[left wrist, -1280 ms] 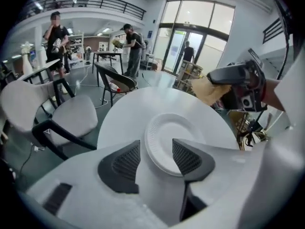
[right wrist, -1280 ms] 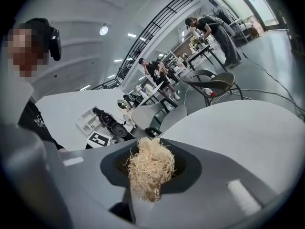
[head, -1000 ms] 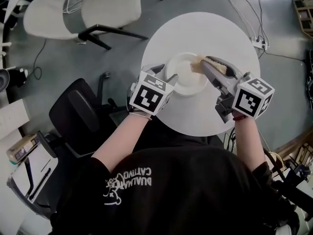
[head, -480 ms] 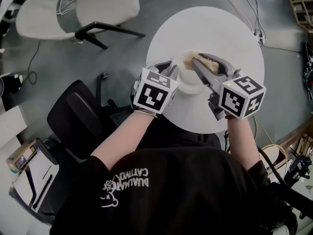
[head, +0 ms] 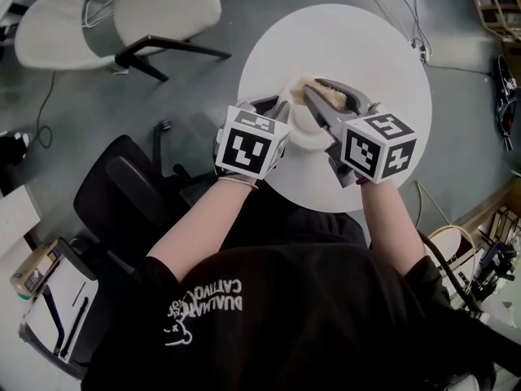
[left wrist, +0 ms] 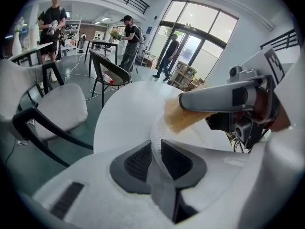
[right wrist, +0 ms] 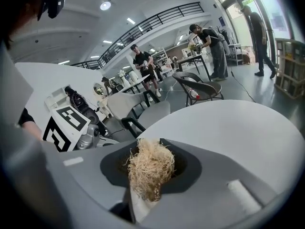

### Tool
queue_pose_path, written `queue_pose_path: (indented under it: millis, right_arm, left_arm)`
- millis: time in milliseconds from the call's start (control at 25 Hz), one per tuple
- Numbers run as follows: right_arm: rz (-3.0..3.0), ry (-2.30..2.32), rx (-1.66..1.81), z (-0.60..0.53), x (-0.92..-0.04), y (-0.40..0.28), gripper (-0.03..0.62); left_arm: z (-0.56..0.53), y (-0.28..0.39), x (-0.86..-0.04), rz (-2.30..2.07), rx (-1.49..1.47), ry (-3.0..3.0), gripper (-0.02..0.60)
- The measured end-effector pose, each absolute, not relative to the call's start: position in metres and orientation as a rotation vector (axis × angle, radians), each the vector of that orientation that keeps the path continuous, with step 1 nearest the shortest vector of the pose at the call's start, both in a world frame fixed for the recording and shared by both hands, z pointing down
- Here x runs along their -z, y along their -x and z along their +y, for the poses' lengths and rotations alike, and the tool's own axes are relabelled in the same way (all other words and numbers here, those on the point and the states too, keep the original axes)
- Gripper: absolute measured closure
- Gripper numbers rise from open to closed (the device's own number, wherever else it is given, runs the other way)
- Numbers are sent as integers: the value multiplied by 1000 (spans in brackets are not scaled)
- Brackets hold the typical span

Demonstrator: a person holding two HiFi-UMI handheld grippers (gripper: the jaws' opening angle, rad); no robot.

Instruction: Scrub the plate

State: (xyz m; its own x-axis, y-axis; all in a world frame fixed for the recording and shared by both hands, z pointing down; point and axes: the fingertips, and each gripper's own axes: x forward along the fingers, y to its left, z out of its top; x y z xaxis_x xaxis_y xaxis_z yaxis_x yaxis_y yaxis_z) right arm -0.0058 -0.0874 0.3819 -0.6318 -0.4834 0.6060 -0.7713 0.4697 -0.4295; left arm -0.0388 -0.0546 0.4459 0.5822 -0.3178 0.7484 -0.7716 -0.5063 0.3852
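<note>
Closest to you, your forearms reach out over the near edge of the round white table (head: 383,55), each hand carrying its gripper with the marker cube on top. Your left gripper (left wrist: 155,157) has just been closing, and its two dark pads now pinch the near rim of the white plate (left wrist: 205,138), which stands edge-on between them. Seen from the head view, that plate (head: 308,133) sits toward the near-left part of the table, between your two grippers. Whether its far side rests on the tabletop cannot be told.

Your right gripper (right wrist: 152,175) comes in from the right, angled down, with its jaws clamped on a tan fibrous scrubber (right wrist: 148,162). The bundle bulges out past the tips. In the left gripper view the scrubber (left wrist: 180,118) hangs from that gripper's long grey jaw just over the plate's inner face, at or very near its ribbed border. Contact is not clear.

Beyond the plate, the rest of the tabletop is bare white.

On the floor to your left stands a black office chair (head: 122,190), close to the table's near edge. Farther off, at the upper left, are two white chairs (head: 163,6).

In the background of both gripper views, several people (left wrist: 128,35) stand about a bright hall with glass doors.
</note>
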Motion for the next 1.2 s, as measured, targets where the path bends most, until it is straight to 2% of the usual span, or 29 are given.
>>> queue_pose_path:
  millis: [1200]
  right_arm:
    - [-2254, -988, -882, -96, -414, 4, 490]
  left_arm:
    - [-57, 39, -449, -910, -721, -2023, 525]
